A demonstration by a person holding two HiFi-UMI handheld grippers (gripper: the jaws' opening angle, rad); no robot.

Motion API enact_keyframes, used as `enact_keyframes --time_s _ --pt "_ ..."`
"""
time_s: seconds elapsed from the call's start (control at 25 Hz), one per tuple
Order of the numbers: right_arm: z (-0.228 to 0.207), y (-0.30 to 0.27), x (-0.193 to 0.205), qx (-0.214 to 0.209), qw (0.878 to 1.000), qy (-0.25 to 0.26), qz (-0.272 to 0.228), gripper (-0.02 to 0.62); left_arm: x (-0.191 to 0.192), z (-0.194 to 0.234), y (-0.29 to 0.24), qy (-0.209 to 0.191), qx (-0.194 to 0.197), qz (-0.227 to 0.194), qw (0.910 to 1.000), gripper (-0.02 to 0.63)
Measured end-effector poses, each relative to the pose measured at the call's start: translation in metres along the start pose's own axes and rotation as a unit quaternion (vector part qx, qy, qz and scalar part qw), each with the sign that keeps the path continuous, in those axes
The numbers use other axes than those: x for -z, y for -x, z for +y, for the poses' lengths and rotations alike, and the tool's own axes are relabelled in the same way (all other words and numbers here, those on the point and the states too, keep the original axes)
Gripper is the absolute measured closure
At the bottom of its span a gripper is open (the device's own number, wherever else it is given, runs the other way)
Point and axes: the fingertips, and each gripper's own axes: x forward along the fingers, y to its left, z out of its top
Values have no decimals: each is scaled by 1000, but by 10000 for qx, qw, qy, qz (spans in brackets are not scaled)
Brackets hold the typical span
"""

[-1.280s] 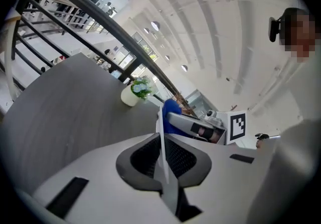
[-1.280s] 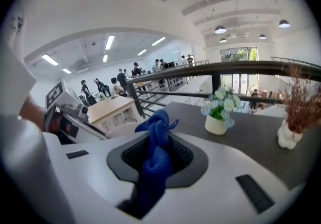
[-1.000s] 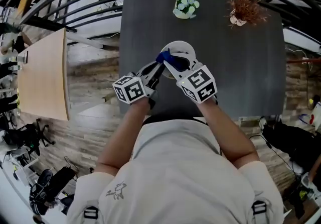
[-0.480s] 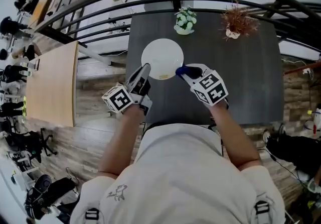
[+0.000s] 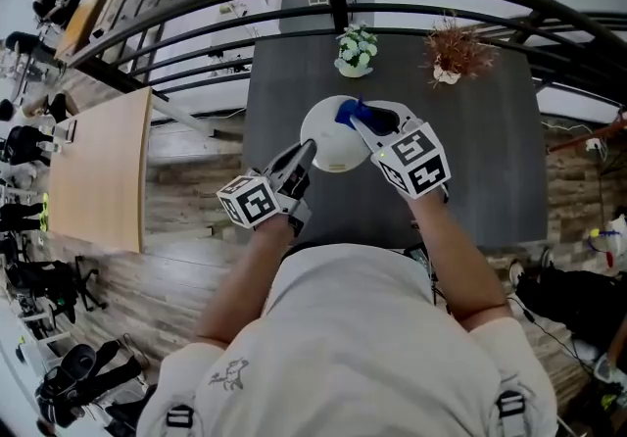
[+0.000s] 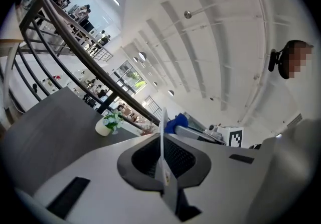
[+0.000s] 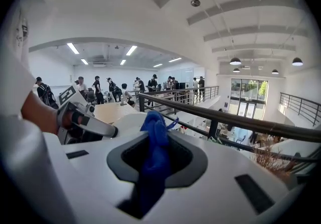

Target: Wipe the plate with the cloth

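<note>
Raised since before, left tongs (image 5: 306,153) clamp the plate (image 5: 328,136), right tongs (image 5: 364,121) pinch the cloth (image 5: 349,112).

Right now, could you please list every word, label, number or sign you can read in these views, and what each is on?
No words or numbers are readable anywhere.
Black-and-white square marker cube on the left gripper: pattern only, no letters.
Matching cube on the right gripper: pattern only.
Small dark emblem on the person's white shirt: a drawing, too small to show any lettering.
</note>
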Motion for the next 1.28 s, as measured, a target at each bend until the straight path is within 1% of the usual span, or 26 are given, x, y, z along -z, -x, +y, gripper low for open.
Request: enact_keyframes --time_s 0.12,0.2,0.28,0.36,0.44,0.52,0.6,0.72,0.84,0.92,1.0,1.08,1.16,1.28 --pt "14 -1 -18 -141 9997 150 -124 528 5 -17 -9 -307 159 222 9992 588" --pt "32 -2 -25 -330 9990 218 -192 528 6 -25 -15 -374 244 265 9987 588" --pt "55 -1 -29 -534 9977 346 -242 528 -2 -27 -16 -238 303 83 9992 588" --pt "79 2 -26 -735 9961 430 -248 528 -16 -24 -10 22 264 -221 9994 588" --pt "96 2 -12 -947 9944 468 -73 528 -29 -19 -3 218 163 -480 9985 587" --pt "102 1 3 -1056 9930 520 115 528 -39 -17 2 152 133 -590 9981 583" --pt "93 1 11 -990 9934 527 226 528 -39 -15 7 70 84 -550 9984 583" --pt "54 8 20 -615 9965 468 320 528 -24 -15 13 40 50 -332 9994 583" --pt "15 20 18 -243 9982 421 347 528 -4 -24 10 -21 254 -103 9996 583" --pt "3 23 7 -90 9984 468 299 528 8 -30 8 -67 417 48 9991 583" --pt "4 23 -8 -28 9980 590 210 528 17 -36 5 -216 491 259 9982 581" --pt "14 22 -23 -51 9973 723 117 528 25 -42 0 -346 516 429 9971 580" --pt "31 20 -35 -186 9966 796 -9 528 27 -47 -4 -326 560 456 9969 580" --pt "66 15 -48 -533 9951 811 -180 528 19 -48 -6 -247 593 342 9973 581"
